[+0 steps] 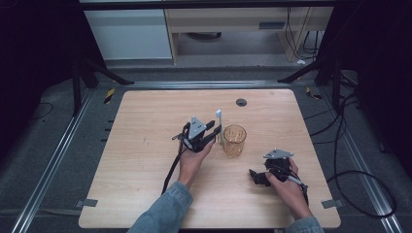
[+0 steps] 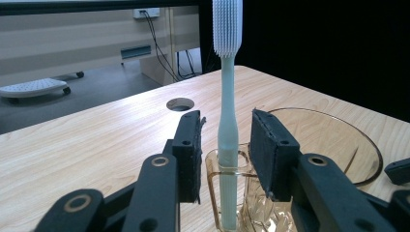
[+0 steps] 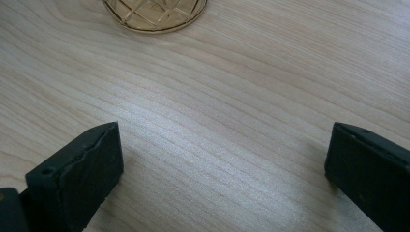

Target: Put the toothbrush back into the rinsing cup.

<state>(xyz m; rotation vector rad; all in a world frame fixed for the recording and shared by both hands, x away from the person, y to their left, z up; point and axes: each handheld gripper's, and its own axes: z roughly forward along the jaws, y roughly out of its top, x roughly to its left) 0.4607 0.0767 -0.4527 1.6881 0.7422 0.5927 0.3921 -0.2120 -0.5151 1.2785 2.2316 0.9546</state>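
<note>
Pale green toothbrush [image 2: 227, 121] stands upright in a small side slot of the amber glass cup [image 2: 333, 140], bristle head up, long axis vertical. Cup sits mid-table [image 1: 145, 160], right of centre. Left gripper [image 2: 226, 154] is right at the brush handle, one jaw either side of it, small gaps both sides, pads not pressing, so it holds nothing; brush looks to rest in the slot on its own. In the high view the left gripper [image 1: 214, 132] sits just left of the cup [image 1: 234, 141], brush [image 1: 219, 121] poking up between them. Right gripper [image 3: 222, 159] is wide open and empty, jaws low over bare wood, cup base [image 3: 154, 14] farther off. Right gripper [image 1: 257, 177] is well apart from the brush; left hand [image 1: 192, 162] is the nearer one. Likely next move: back the left gripper straight off, without nudging the handle sideways.
</note>
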